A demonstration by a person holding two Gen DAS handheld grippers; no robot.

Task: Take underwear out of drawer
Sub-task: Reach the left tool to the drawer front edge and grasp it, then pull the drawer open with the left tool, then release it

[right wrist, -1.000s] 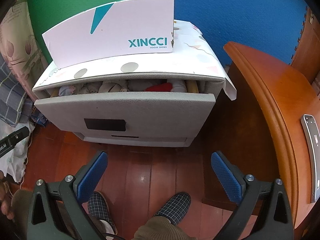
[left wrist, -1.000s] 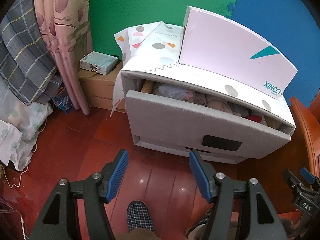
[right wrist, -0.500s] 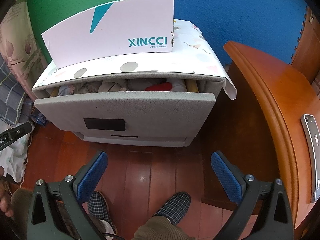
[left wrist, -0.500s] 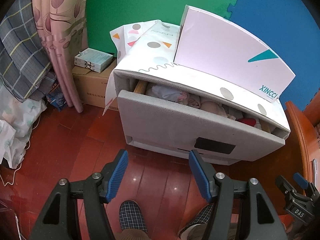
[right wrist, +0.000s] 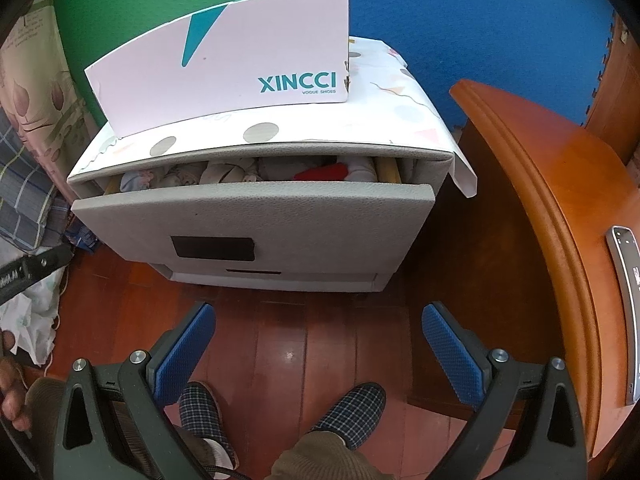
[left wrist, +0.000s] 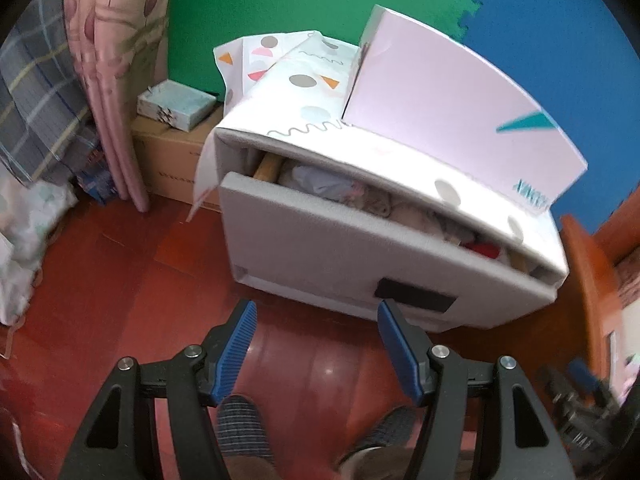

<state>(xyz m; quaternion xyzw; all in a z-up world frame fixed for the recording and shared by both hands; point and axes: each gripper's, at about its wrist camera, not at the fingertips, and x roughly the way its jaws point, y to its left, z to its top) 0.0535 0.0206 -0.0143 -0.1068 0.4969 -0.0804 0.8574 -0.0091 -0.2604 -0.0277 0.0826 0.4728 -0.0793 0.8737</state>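
Note:
A grey drawer [right wrist: 256, 216] of a low cabinet stands partly pulled out, also in the left wrist view [left wrist: 360, 256]. Folded underwear fills it: pale pieces [right wrist: 188, 174] and a red one [right wrist: 324, 170]; in the left wrist view the pale pieces [left wrist: 340, 192] and the red one [left wrist: 482, 248] show too. My left gripper [left wrist: 316, 320] is open and empty, above the floor in front of the drawer. My right gripper [right wrist: 318, 324] is open and empty, also short of the drawer front.
A pink XINCCI shoe box [right wrist: 224, 68] sits on the cabinet's patterned top. A wooden table edge [right wrist: 552, 216] with a phone [right wrist: 626, 280] is at the right. Curtain [left wrist: 108, 80], cardboard box [left wrist: 168, 160] and bags lie left. My slippered feet [right wrist: 348, 404] are on the red floor.
The left gripper has moved to the right and nearer the drawer, with motion blur now. The right gripper has hardly moved. Both stay open.

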